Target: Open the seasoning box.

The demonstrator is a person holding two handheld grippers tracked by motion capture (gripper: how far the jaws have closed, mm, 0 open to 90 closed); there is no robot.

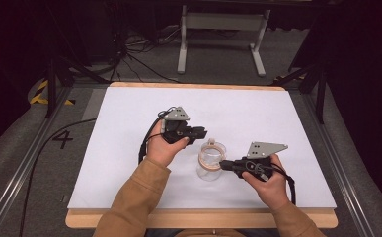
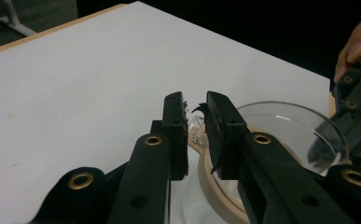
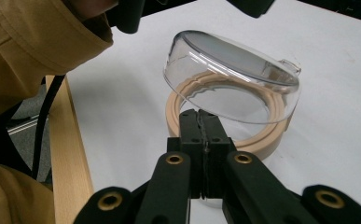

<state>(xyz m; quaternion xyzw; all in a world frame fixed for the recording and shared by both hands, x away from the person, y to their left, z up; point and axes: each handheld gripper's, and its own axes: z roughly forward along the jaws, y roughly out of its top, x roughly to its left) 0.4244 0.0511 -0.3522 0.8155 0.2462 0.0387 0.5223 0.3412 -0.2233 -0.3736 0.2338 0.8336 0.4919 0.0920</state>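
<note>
Clear jar [image 1: 210, 165] with beige rim band [image 3: 225, 135] sitting mid-table on white sheet [image 1: 129, 148], hinged clear lid [image 3: 229, 77] tilting open. Right gripper [image 3: 204, 122] clamping jar rim, jaws pressed tight. Left gripper [image 2: 194, 112] hovering by lid tab [image 2: 197, 129], jaws parted, nothing between. Jar likely light, rigid, slippery plastic; rim band and tab looking like safest holds.

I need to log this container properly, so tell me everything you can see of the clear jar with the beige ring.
The clear jar looks like transparent plastic and stands on the white table between the two hands. A beige ring circles its mouth. Its clear domed lid is tilted up, raised at one side above the ring, with a small tab at its edge. The right gripper, jaws together, pinches the rim at the near side. The left gripper sits by the lid's tab with a narrow gap between its jaws, pressing on nothing.
</note>
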